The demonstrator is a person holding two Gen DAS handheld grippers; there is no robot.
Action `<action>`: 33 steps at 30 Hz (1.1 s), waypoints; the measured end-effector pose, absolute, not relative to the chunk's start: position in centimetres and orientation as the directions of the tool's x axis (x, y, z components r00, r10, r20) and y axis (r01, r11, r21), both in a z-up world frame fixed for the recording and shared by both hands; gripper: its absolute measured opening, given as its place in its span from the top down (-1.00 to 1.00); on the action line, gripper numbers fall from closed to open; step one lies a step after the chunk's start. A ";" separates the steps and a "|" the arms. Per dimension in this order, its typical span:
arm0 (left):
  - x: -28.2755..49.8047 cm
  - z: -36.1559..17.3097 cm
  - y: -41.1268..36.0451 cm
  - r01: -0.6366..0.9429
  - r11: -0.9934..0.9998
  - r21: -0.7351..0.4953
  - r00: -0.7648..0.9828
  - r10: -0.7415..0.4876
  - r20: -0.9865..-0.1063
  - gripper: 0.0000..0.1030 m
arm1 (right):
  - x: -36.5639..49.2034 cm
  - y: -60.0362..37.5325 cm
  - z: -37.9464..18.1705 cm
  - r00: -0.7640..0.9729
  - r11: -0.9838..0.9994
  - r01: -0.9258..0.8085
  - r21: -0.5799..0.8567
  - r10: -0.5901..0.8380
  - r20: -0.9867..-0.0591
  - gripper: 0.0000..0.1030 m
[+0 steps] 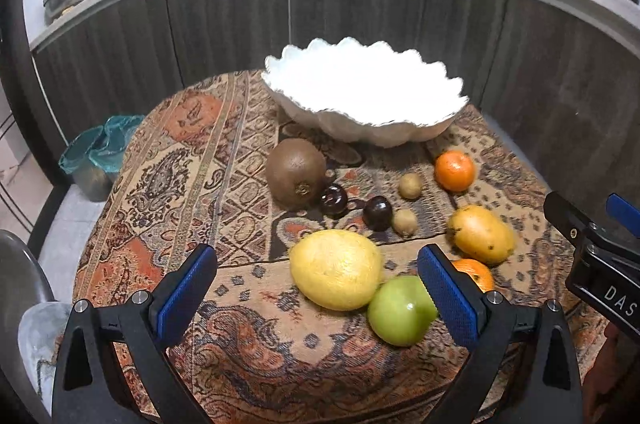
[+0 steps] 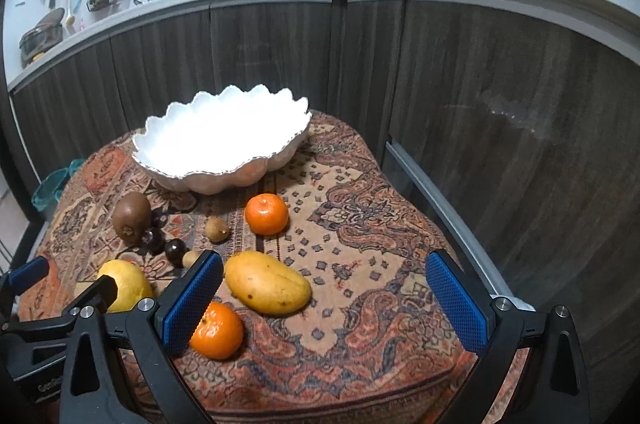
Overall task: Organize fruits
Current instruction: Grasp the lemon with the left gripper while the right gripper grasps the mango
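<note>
A white scalloped bowl stands empty at the far side of the patterned tablecloth. In front of it lie a brown pomegranate, two dark plums, two small kiwis, a mandarin, a mango, a large lemon, a green apple and a second mandarin. My left gripper is open above the lemon and apple. My right gripper is open around the mango.
The small table stands against dark wooden cabinet fronts under a kitchen counter. A bin with a teal bag sits on the floor at the left. The right gripper's body shows at the right edge of the left wrist view.
</note>
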State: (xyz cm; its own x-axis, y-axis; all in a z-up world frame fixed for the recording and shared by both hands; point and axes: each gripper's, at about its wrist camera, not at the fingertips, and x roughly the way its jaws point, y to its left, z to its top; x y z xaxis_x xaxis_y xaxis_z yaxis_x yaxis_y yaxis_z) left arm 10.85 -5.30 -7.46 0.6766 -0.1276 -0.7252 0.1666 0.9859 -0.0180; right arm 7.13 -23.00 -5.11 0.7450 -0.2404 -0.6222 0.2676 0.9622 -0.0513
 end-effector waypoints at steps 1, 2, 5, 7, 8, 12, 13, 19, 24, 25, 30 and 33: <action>11.2 -7.6 -5.3 0.162 0.987 -0.014 0.664 -0.119 -0.738 -0.96 | 7.7 -23.1 -5.3 0.738 0.964 0.262 -0.054 -0.236 -0.633 -0.99; 11.5 -7.8 -5.2 0.160 0.987 -0.011 0.654 -0.115 -0.747 -0.96 | 8.2 -23.2 -5.6 0.728 0.965 0.255 -0.056 -0.230 -0.645 -0.99; 12.4 -8.4 -5.2 0.151 0.988 -0.007 0.618 -0.100 -0.780 -0.94 | 9.7 -23.2 -6.3 0.704 0.973 0.225 -0.057 -0.203 -0.681 -0.99; 12.9 -8.9 -5.3 0.151 0.988 -0.017 0.589 -0.104 -0.801 -0.91 | 10.3 -23.1 -6.6 0.697 0.976 0.209 -0.053 -0.187 -0.693 -0.99; 13.0 -9.0 -5.4 0.152 0.988 -0.022 0.578 -0.107 -0.809 -0.91 | 10.7 -23.0 -6.8 0.691 0.979 0.198 -0.046 -0.172 -0.703 -0.99; 13.8 -9.5 -5.8 0.157 0.987 -0.030 0.544 -0.112 -0.832 -0.90 | 12.1 -23.0 -7.3 0.658 0.988 0.152 -0.014 -0.112 -0.744 -0.99; 13.9 -9.6 -5.8 0.157 0.987 -0.035 0.535 -0.115 -0.837 -0.90 | 12.6 -23.1 -7.5 0.647 0.990 0.142 -0.007 -0.098 -0.756 -0.99; 15.1 -10.2 -6.0 0.157 0.986 -0.049 0.470 -0.119 -0.874 -0.89 | 15.1 -23.2 -9.0 0.552 0.996 0.092 0.017 -0.037 -0.833 -0.98; 15.8 -11.0 -6.1 0.156 0.985 -0.075 0.421 -0.134 -0.897 -0.84 | 16.5 -23.1 -10.2 0.475 0.998 0.065 0.021 -0.013 -0.880 -0.91; 15.9 -11.0 -6.2 0.156 0.985 -0.069 0.418 -0.129 -0.899 -0.78 | 16.8 -23.2 -10.6 0.458 0.997 0.064 0.035 0.002 -0.889 -0.85; 16.5 -11.7 -6.1 0.152 0.985 -0.087 0.387 -0.140 -0.912 -0.66 | 17.8 -23.0 -12.2 0.373 0.998 0.031 0.056 0.040 -0.927 -0.62; 16.6 -11.9 -5.9 0.151 0.984 -0.098 0.379 -0.149 -0.913 -0.64 | 17.8 -22.7 -12.9 0.357 0.998 0.008 0.061 0.054 -0.932 -0.61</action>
